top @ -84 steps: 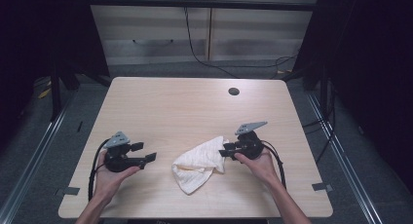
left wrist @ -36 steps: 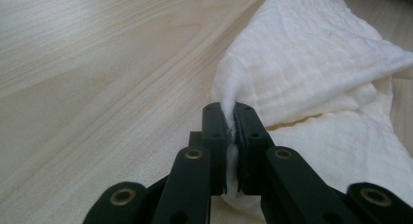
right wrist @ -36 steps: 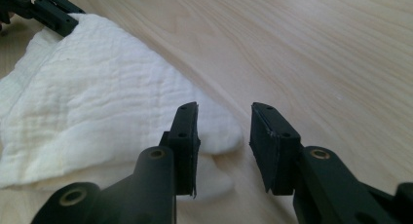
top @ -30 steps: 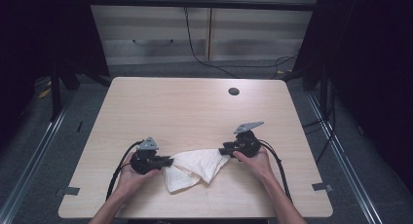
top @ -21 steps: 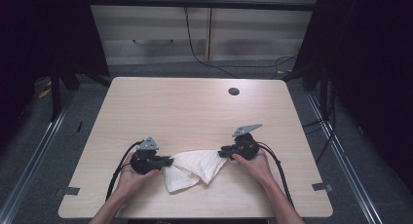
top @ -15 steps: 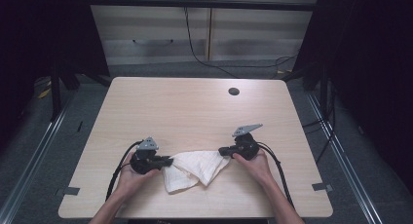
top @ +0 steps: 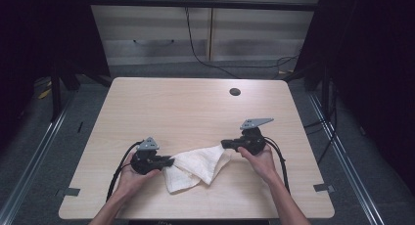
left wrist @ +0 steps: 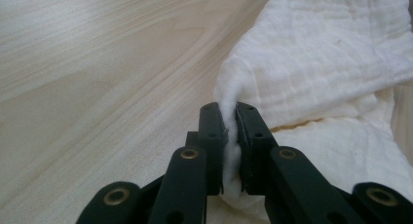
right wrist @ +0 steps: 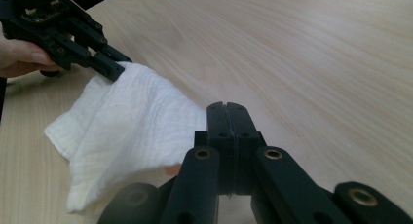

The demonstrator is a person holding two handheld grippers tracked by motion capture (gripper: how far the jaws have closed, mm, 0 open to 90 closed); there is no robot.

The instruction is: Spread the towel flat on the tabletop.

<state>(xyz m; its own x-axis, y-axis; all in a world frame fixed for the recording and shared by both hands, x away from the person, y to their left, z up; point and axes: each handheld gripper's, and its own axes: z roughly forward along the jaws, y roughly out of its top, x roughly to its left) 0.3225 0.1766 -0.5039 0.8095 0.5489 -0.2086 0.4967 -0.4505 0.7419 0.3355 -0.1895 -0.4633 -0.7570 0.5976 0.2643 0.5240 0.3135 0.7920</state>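
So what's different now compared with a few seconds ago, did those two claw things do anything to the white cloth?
The left gripper moved right, from open table to the white cloth, and closed on its left edge. The cloth got pulled from a bunched heap into a flatter, wider shape. The right gripper kept its pinch on the cloth's right corner and barely shifted. The table is as before.

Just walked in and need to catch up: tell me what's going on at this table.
A person works a white cloth on the table with two handheld grippers. The left gripper is shut on a bunched fold at one edge. The right gripper looks shut on the opposite edge. The cloth lies crumpled between them, not yet spread or folded.
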